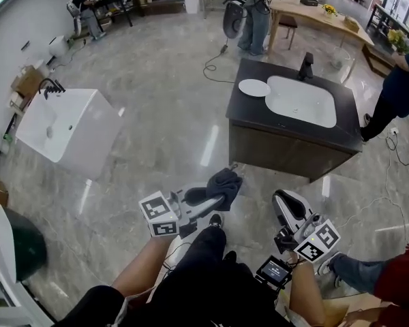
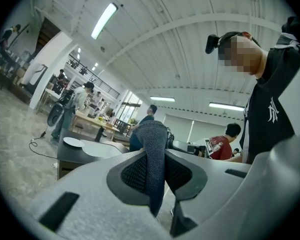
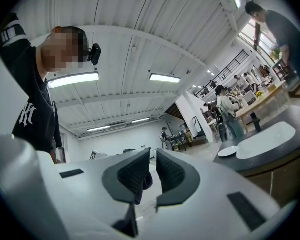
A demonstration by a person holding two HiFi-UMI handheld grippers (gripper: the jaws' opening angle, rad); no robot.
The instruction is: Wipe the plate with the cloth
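Note:
A white plate (image 1: pixel 254 87) lies on the dark counter (image 1: pixel 259 118), to the left of the white sink (image 1: pixel 301 101), well ahead of both grippers. My left gripper (image 1: pixel 220 195) is shut on a dark grey cloth (image 1: pixel 227 180), which bunches out past its tips. In the left gripper view the cloth (image 2: pixel 151 134) stands pinched between the pads, with the plate (image 2: pixel 72 142) far off to the left. My right gripper (image 1: pixel 281 198) is shut with nothing in it. The right gripper view shows its pads (image 3: pixel 135 173) nearly together and the plate (image 3: pixel 228 151) beside the sink (image 3: pixel 266 138).
A black faucet (image 1: pixel 305 65) stands behind the sink. A person in dark clothes (image 1: pixel 402 90) stands at the counter's right end. A white basin block (image 1: pixel 69 131) sits on the floor to the left, with a cable (image 1: pixel 215 63) beyond. More people and a wooden table (image 1: pixel 313 13) are further back.

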